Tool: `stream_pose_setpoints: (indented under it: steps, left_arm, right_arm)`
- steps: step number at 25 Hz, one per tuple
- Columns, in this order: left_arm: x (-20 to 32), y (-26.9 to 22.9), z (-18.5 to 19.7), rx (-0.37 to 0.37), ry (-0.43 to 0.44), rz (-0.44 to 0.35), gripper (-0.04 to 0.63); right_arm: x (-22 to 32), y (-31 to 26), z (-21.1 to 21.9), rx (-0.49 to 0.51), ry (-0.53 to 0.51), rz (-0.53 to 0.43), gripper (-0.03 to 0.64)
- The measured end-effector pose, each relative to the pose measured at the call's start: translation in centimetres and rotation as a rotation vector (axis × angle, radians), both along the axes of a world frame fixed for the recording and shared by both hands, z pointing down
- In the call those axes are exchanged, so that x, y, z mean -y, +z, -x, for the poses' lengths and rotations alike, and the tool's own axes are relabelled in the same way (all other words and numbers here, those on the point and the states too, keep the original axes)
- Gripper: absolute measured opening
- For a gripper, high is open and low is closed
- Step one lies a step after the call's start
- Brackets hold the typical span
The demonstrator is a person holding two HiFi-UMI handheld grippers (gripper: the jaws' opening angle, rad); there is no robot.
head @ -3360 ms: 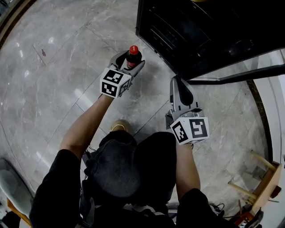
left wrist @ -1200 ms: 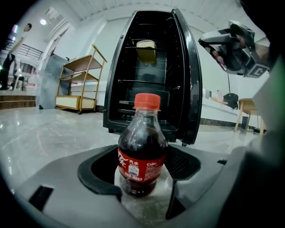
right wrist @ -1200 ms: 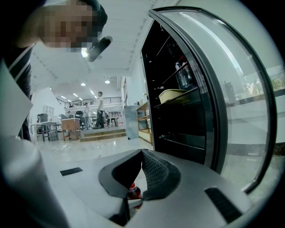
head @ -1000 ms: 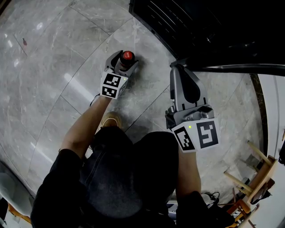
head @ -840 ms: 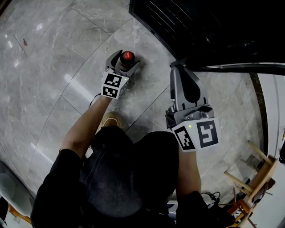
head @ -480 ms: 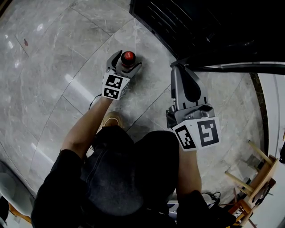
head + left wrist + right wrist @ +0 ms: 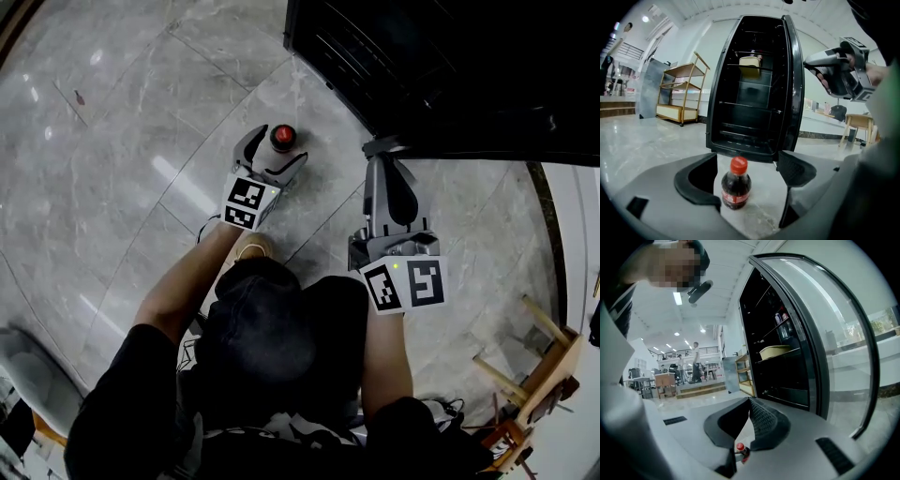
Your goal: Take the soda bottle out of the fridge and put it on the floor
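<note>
The soda bottle (image 7: 283,137), dark cola with a red cap, stands upright on the grey marble floor in front of the black fridge (image 7: 422,66). My left gripper (image 7: 277,150) hovers just above and behind it. Its jaws have just been opening and now stand wide, with the bottle (image 7: 736,185) seen between them but clear of both pads. My right gripper (image 7: 382,150) is raised beside the fridge door (image 7: 525,155), its tips together and nothing held. In the right gripper view the bottle (image 7: 741,452) shows small, low behind the jaws.
The fridge (image 7: 750,93) stands open with dark shelves and a yellow box (image 7: 749,67) on an upper one. A wooden shelf cart (image 7: 682,89) stands far left. A wooden stool (image 7: 544,375) is at the right, and the person's shoe (image 7: 251,249) is behind the bottle.
The left gripper's jaws spread wider and lifted up off the bottle, which stays standing on the floor. The right gripper has risen a little.
</note>
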State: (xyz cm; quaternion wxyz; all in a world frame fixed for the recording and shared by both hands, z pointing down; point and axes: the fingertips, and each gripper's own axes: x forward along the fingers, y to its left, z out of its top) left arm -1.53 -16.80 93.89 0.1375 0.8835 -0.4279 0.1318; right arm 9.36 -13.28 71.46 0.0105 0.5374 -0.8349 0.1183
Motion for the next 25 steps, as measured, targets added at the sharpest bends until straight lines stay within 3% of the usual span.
stream_pose_setpoints:
  steps: [5,15,25]
  left_arm:
    - [-1.4,-8.9,1.0,0.017,0.028,0.040,0.397]
    - [-3.4,-33.7,0.7,0.006,0.081,0.083,0.397]
    - [-5.2,-57.0,2.4,-0.047,0.120,0.061,0.397]
  right_arm:
    - [-1.0,-7.2,1.7,-0.016,-0.039,0.043,0.021]
    - [-2.2,-28.6,1.6,-0.016,-0.026,0.123,0.021]
    - [-4.8,-45.7,2.8,0.004,-0.030,0.201,0.021]
